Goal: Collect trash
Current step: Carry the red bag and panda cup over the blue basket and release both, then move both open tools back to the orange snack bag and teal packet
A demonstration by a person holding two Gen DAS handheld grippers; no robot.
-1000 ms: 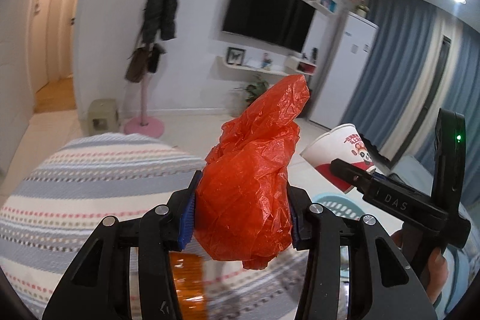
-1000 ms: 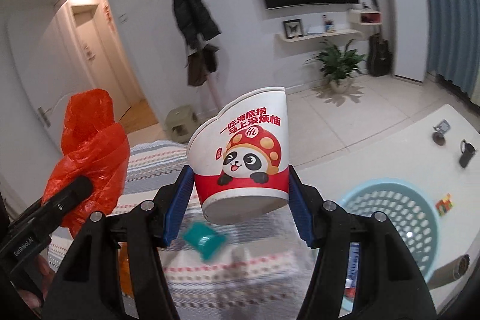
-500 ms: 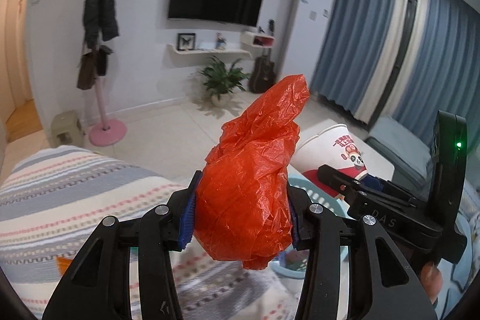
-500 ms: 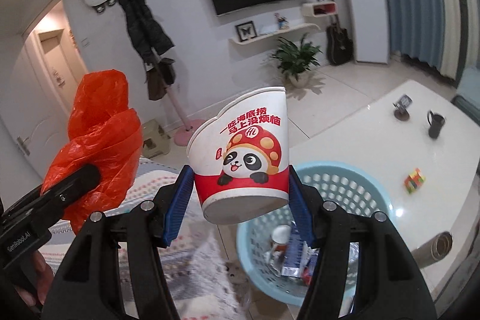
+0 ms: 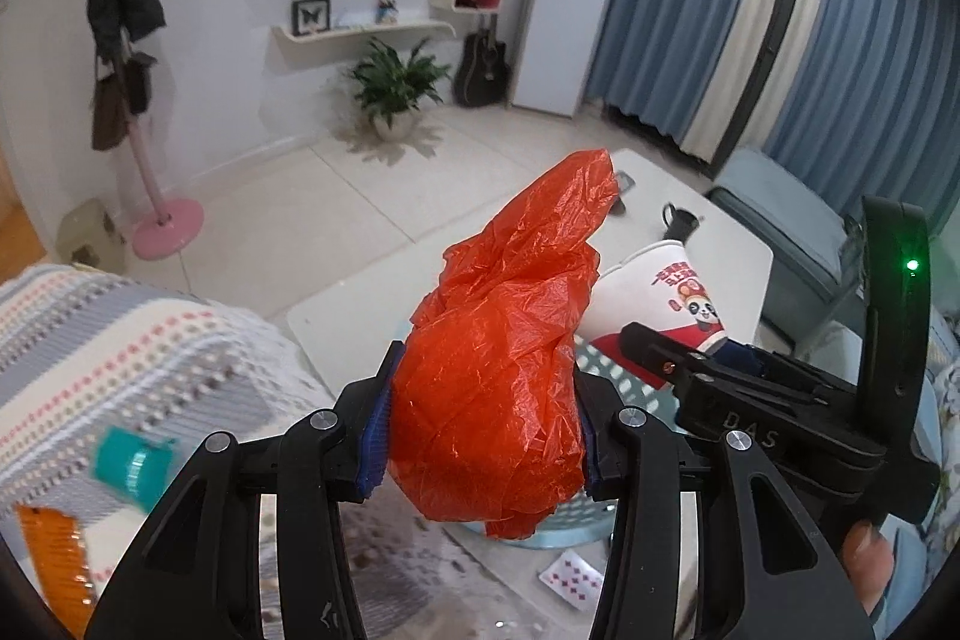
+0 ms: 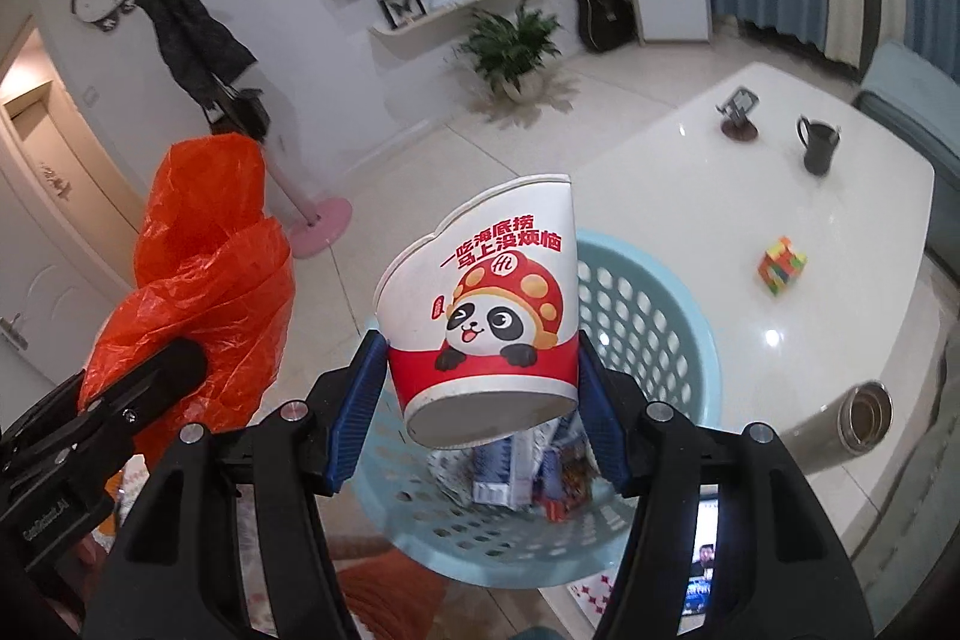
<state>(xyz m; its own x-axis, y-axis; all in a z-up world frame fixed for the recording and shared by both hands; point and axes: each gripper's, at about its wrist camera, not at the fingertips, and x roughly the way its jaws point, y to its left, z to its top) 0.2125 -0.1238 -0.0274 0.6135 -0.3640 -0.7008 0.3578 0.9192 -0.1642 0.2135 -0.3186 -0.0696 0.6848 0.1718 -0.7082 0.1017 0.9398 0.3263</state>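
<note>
Plainly, a crumpled orange-red plastic bag [image 5: 492, 370] is clamped between the blue pads of the left gripper [image 5: 480, 430], its loose top rising in a point above the black fingers. Beside it, to the right in the left wrist view, a white and red paper cup printed with a cartoon panda [image 6: 486, 304] is pinched at its base by the right gripper [image 6: 480, 406], the blue pads pressed against both sides and the cup tilted, with its rim squeezed out of round. Directly below the cup a pale blue perforated plastic basket [image 6: 654, 316] is seen on the floor, already holding printed wrappers and packets [image 6: 516, 466] at its bottom. The basket stands against the edge of a glossy white low table [image 6: 840, 232], on which a multicoloured puzzle cube [image 6: 781, 266], a dark mug [image 6: 817, 145] and a small phone stand [image 6: 739, 109] are set well apart — a steel flask [image 6: 852, 418] lies on its side near the table's front edge. A striped, dotted blanket [image 5: 138, 358] is shown at the left of the left wrist view, with a blurred teal lid [image 5: 129, 466] and an orange wrapper [image 5: 54, 556] lying on it. A playing card [image 5: 570, 577] lies on the floor below the basket. Part of a hand [image 5: 864, 562] is visible on the right gripper's handle.
</note>
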